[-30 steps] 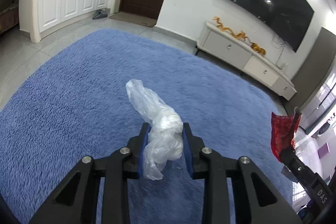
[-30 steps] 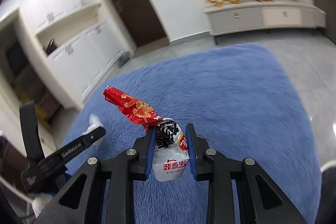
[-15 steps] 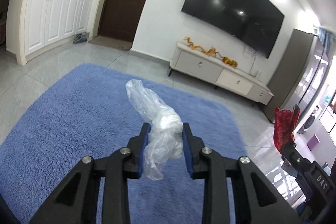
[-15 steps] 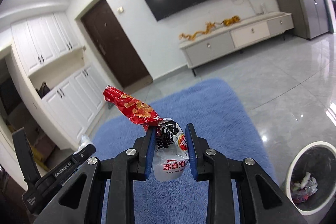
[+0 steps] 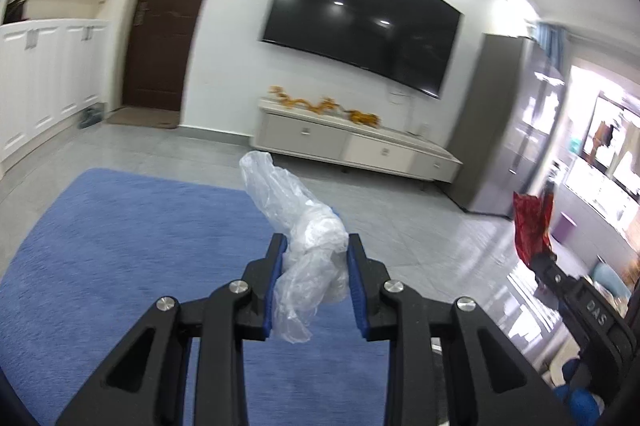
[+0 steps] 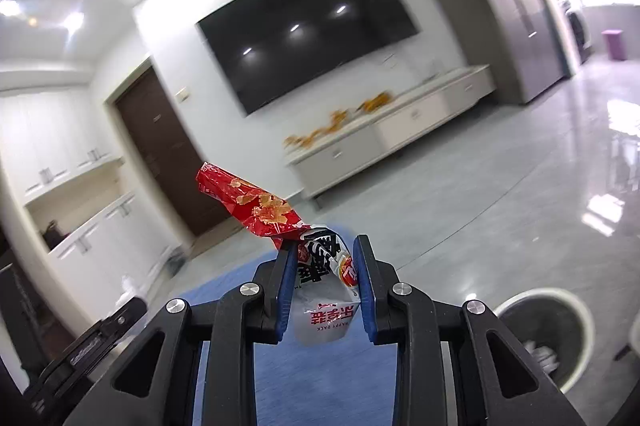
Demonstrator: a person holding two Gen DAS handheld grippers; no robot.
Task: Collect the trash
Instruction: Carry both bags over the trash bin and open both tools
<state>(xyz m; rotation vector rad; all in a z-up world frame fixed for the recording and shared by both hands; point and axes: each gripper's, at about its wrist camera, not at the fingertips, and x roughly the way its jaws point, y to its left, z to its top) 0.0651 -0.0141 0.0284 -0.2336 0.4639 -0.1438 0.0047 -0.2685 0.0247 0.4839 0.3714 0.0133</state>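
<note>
1. My left hand-held gripper is clamped on a crumpled clear plastic bag; the bag sits between the blue pads and sticks up toward 11 o'clock, with a loose tail hanging below them.
2. My right hand-held gripper is closed on a red and white snack wrapper; its red end juts out toward 10 o'clock and the white end hangs down between the pads.
3. In the right wrist view the trash bin stands on the tiled floor at about 4 o'clock of that gripper, with some trash already in it. It does not show in the left wrist view.
4. The blue rug lies under and ahead of the left gripper; the TV and the white cabinet are well beyond, at 12 o'clock.
5. The step in hand, as I judge it, is carrying both pieces to the bin. To do it well I should keep both grips firm, since thin plastic slips easily.
6. I should bring each gripper right over the bin's mouth before opening it: both pieces are light and may drift past the rim if let go from off to the side.
</note>
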